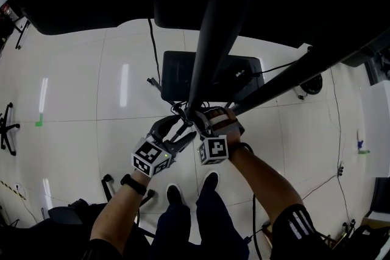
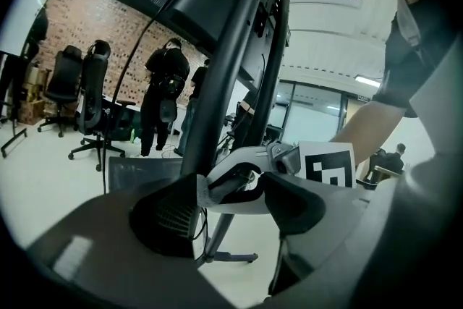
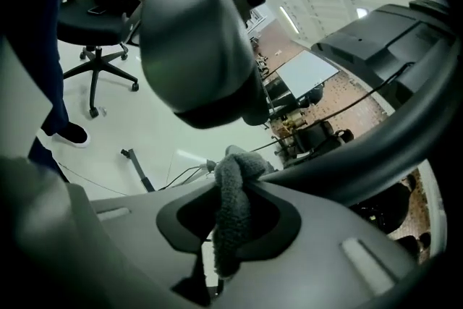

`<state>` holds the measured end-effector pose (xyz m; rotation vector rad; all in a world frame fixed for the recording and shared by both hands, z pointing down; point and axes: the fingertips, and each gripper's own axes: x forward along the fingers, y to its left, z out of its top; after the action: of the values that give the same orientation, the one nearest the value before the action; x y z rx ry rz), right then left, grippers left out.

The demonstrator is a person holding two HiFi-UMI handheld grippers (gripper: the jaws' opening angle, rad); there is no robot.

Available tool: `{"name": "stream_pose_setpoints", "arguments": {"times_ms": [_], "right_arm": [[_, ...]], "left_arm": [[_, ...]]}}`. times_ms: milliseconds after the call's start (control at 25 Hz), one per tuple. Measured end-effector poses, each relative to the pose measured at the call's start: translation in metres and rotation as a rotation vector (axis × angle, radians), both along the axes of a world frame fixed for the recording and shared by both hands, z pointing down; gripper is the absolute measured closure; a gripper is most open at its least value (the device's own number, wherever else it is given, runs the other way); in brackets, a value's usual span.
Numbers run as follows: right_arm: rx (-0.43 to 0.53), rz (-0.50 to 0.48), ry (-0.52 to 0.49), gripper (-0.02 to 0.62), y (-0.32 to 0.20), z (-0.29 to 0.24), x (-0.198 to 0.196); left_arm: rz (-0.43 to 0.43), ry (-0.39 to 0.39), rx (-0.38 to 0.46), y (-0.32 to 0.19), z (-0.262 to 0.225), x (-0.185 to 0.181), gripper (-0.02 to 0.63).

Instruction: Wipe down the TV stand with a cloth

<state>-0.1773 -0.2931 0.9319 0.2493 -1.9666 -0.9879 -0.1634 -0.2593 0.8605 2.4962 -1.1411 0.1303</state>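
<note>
Right hand-held gripper (image 3: 233, 228) is clenched on a grey cloth (image 3: 236, 188) at the TV stand (image 1: 209, 39) pole. Left hand-held gripper (image 2: 228, 205) is released, jaws apart, close beside.

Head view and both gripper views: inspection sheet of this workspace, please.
Surface: TV stand pole, dark, rising from its base plate; white tiled floor below.
Job's things: grey cloth pinched in the right gripper, close to the pole.
Clutter: green tape marks on the floor.
Grippers: left gripper jaws apart; right shut on the cloth.
Cables: black cable runs across the floor to the base.
Surroundings: office chairs, standing people, brick wall.
</note>
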Motion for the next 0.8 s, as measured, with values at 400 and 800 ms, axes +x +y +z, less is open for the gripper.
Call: {"name": "stream_pose_setpoints", "arguments": {"times_ms": [400, 800], "right_arm": [[-0.183, 0.092, -0.059, 0.535, 0.005, 0.036, 0.005], [-0.162, 0.127, -0.379, 0.532, 0.06, -0.173, 0.01]], "left_arm": [[0.012, -0.023, -0.044, 0.022, 0.022, 0.0, 0.288], [0.046, -0.017, 0.095, 0.062, -0.117, 0.016, 0.288]]}}
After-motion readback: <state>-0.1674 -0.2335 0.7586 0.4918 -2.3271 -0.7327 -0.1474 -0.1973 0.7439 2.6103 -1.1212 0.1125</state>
